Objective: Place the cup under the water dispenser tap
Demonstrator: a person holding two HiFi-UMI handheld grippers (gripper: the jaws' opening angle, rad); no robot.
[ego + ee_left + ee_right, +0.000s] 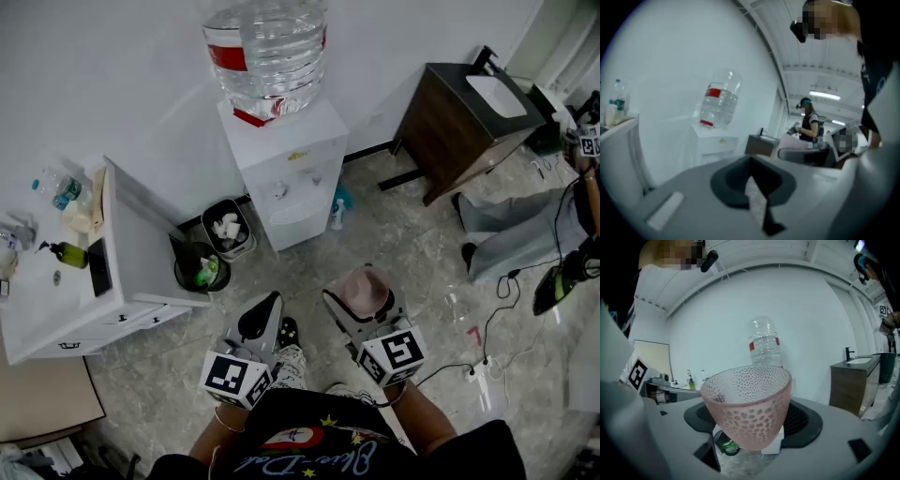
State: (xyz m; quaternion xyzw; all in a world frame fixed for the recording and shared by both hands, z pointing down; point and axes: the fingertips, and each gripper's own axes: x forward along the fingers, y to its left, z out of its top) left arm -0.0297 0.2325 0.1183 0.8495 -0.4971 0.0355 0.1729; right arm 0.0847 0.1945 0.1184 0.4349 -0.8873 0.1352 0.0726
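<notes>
A pink, dimpled, see-through cup [747, 406] stands upright between the wide-set jaws of my right gripper [752, 416], which is shut on it. In the head view the cup [364, 289] hangs over the floor, a good step short of the white water dispenser [286, 178]. The dispenser carries a clear bottle [267, 52], and its taps [281, 190] sit over an empty recess. My left gripper [260, 323] hovers to the left of the cup. Its jaws meet at the tips with nothing between them [751, 161]. The dispenser [715, 143] lies ahead of both grippers.
Two waste bins [216, 246] stand left of the dispenser, beside a white counter [122, 244] with bottles on it. A small blue bottle [338, 208] sits at the dispenser's right foot. A brown sink cabinet [464, 112], a person [511, 230] and floor cables [487, 347] are to the right.
</notes>
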